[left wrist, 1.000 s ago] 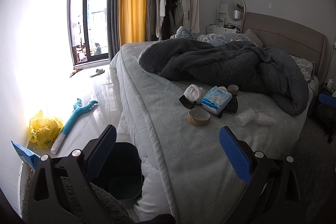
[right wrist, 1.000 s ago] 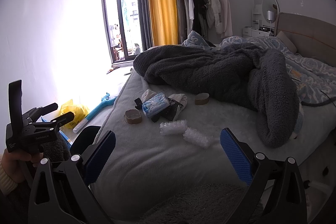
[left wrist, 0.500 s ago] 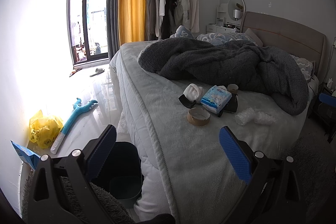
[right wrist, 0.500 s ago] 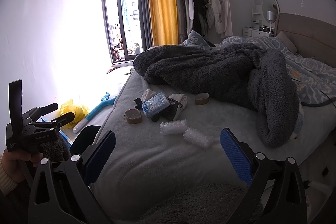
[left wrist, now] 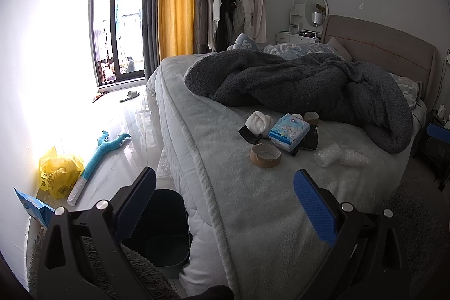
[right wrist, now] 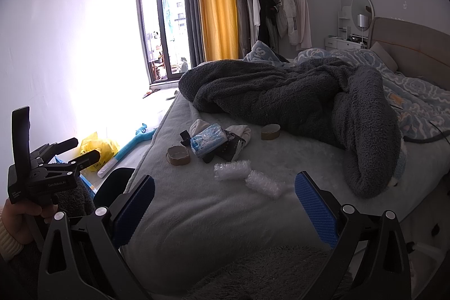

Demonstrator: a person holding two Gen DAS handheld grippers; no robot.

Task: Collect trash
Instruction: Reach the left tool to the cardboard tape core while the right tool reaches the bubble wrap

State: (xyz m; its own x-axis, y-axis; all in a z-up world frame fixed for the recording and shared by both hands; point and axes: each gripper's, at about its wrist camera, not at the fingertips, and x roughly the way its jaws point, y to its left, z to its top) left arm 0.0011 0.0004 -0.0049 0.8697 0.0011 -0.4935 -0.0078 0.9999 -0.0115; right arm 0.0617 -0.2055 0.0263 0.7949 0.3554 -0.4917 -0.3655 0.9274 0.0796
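Observation:
Clutter lies on the grey bed (left wrist: 253,201): a brown tape roll (left wrist: 265,155) (right wrist: 178,155), a blue tissue pack (left wrist: 289,132) (right wrist: 207,142), a second tape roll (left wrist: 310,117) (right wrist: 270,132), white socks (left wrist: 258,120), black items and two bubble-wrap pieces (left wrist: 340,157) (right wrist: 247,175). A dark trash bin (left wrist: 166,227) stands on the floor beside the bed. My left gripper (left wrist: 223,207) is open and empty, above the bed edge and bin. My right gripper (right wrist: 225,208) is open and empty, short of the bubble wrap. The left gripper also shows in the right wrist view (right wrist: 70,156).
A crumpled dark grey blanket (left wrist: 309,83) covers the far bed. On the floor by the wall lie a yellow bag (left wrist: 57,173), a teal toy (left wrist: 104,156) and a blue packet (left wrist: 31,205). A shaggy grey rug (right wrist: 267,272) lies below the grippers.

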